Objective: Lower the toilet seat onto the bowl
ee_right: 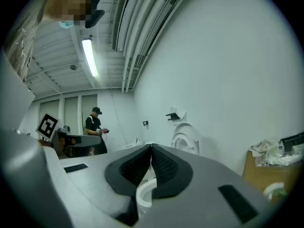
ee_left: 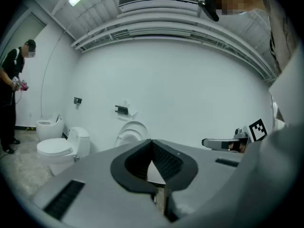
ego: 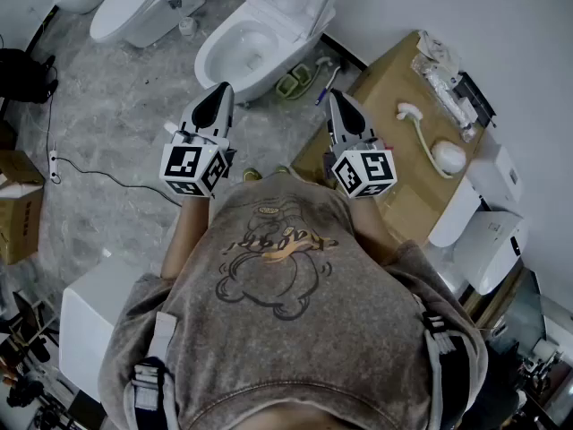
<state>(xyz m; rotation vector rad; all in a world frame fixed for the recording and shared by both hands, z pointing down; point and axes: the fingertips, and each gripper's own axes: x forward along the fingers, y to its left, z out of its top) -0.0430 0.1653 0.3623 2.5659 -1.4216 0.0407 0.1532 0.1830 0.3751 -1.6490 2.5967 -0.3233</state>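
Head view: the toilet seat (ego: 313, 7) stands raised behind the open bowl (ego: 240, 50), with the left gripper (ego: 222, 92) and right gripper (ego: 337, 97) held side by side short of the bowl, touching nothing. Left gripper view: jaws closed together on nothing, the seat upright against the white wall (ee_left: 180, 89) ahead. Right gripper view: jaws likewise closed and empty, the bowl rim visible below them and the raised seat beyond.
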